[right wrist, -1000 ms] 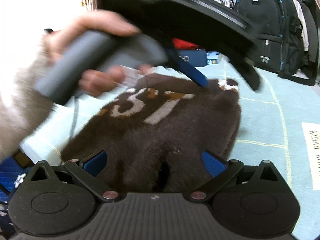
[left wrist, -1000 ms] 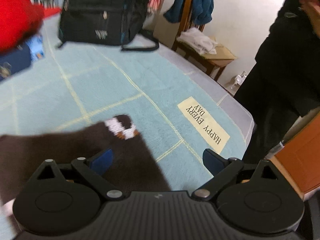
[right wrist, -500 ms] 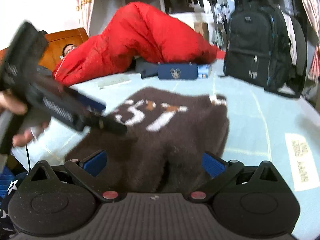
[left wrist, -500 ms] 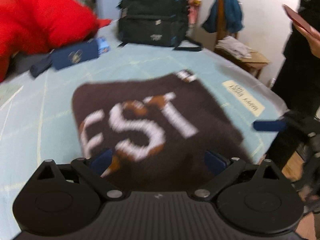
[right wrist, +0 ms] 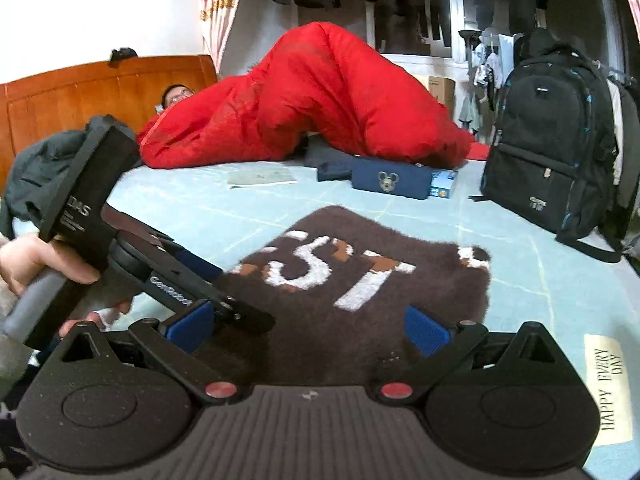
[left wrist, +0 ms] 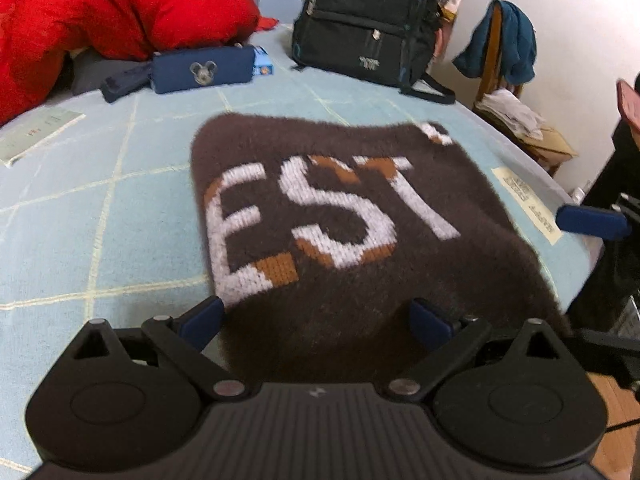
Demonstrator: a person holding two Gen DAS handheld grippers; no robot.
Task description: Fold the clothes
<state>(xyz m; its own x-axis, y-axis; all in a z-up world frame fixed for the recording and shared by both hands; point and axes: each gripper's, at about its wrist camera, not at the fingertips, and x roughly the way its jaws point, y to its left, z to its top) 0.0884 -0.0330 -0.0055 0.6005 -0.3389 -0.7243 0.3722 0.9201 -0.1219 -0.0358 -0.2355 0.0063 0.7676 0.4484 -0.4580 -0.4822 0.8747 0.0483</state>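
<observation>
A fuzzy brown sweater (left wrist: 360, 240) with white and orange "EST" lettering lies folded flat on the light blue bed cover (left wrist: 100, 220). My left gripper (left wrist: 316, 320) is open at the sweater's near edge, with the fabric low between its blue fingers and nothing gripped. From the other side, my right gripper (right wrist: 308, 330) is also open over the sweater (right wrist: 360, 280), near its front edge. A hand (right wrist: 44, 264) holds the left gripper's handle at the left of the right wrist view. One blue fingertip (left wrist: 592, 222) of the right gripper shows at the bed's right edge.
A red quilt (right wrist: 320, 100) covers a person lying at the back. A navy pouch (left wrist: 204, 68), a black backpack (left wrist: 368, 20) and a booklet (left wrist: 36, 132) lie on the bed. A chair (left wrist: 500, 60) with clothes and a standing person (left wrist: 616, 200) are at the right.
My left gripper has swung from the sweater's far corner round to its near edge and now faces the whole folded sweater. The right gripper has drawn back a little; both stay open.
</observation>
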